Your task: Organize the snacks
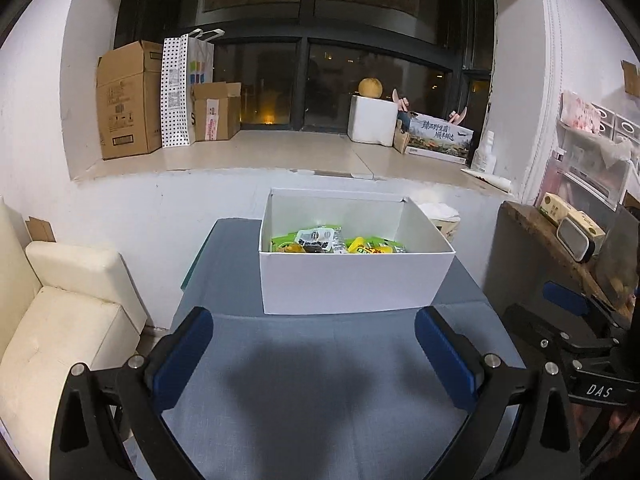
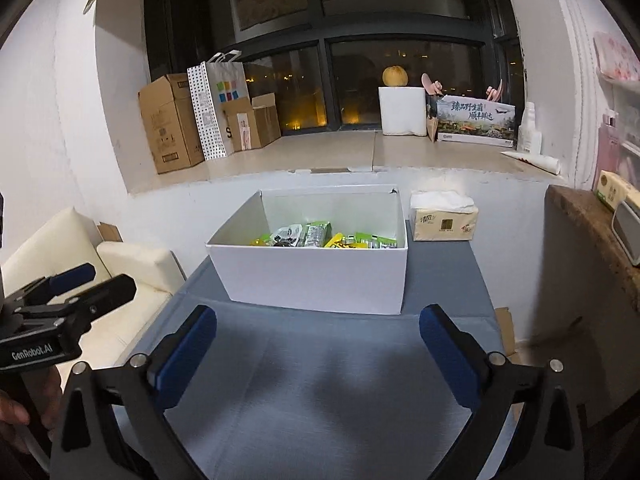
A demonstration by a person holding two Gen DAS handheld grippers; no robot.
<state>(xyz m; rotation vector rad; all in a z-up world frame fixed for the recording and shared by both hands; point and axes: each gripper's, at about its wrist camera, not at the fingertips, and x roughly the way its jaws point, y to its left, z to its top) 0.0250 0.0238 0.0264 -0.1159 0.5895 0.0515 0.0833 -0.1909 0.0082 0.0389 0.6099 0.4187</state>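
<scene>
A white open box stands on the blue-grey table; it also shows in the right wrist view. Several snack packets, green, yellow and clear, lie inside it. My left gripper is open and empty, held above the table in front of the box. My right gripper is open and empty, also in front of the box. Each gripper shows at the edge of the other's view, the right gripper and the left gripper.
A tissue pack sits right of the box at the table's far edge. A cream sofa is left of the table, a wooden shelf right of it. Cardboard boxes and bags line the window sill behind.
</scene>
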